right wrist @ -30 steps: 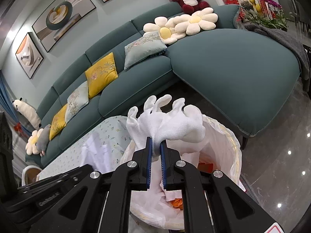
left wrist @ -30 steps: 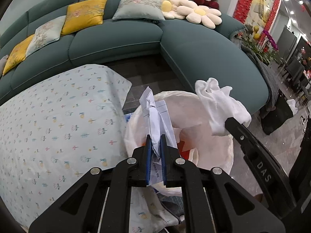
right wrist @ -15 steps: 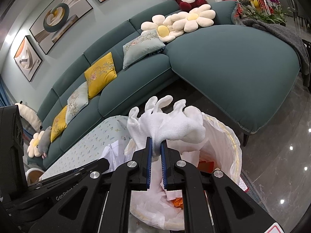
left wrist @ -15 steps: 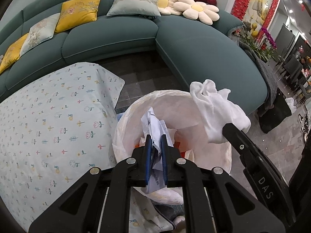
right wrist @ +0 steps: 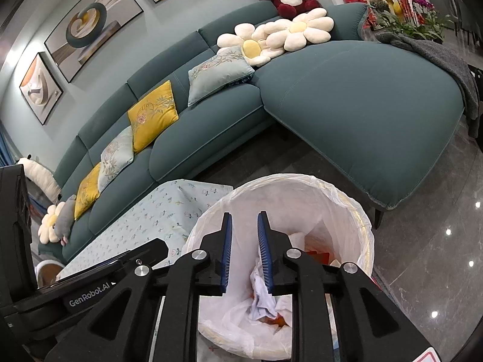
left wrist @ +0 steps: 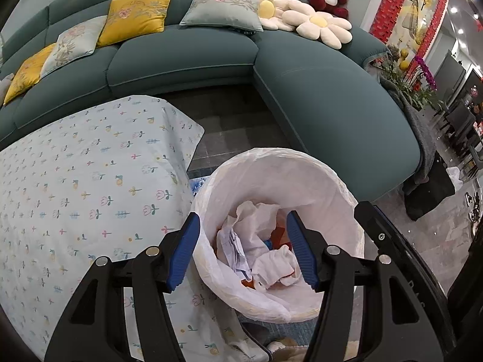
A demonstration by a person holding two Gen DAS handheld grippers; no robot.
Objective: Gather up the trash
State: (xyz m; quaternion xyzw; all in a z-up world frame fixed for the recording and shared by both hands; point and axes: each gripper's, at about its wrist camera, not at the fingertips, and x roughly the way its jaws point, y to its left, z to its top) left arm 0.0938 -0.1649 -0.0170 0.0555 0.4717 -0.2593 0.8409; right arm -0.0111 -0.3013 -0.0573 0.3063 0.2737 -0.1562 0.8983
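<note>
A round trash bin with a white liner [left wrist: 320, 178] stands on the floor beside the table; it also shows in the right wrist view [right wrist: 347, 211]. Crumpled paper [left wrist: 232, 244] and a white cloth [left wrist: 274, 265] lie inside it among orange scraps; the paper also shows in the right wrist view [right wrist: 262, 292]. My left gripper [left wrist: 243, 250] is wide open and empty above the bin. My right gripper [right wrist: 244, 250] is open and empty above the bin too. The right gripper's black body [left wrist: 389, 241] shows at the right of the left wrist view.
A table with a floral cloth [left wrist: 75, 181] lies left of the bin. A teal sectional sofa [left wrist: 332, 96] with cushions wraps around behind and to the right. Glossy dark floor [right wrist: 437, 256] lies right of the bin.
Both grippers have opened. The paper has dropped from the left gripper and the white cloth from the right gripper into the bin.
</note>
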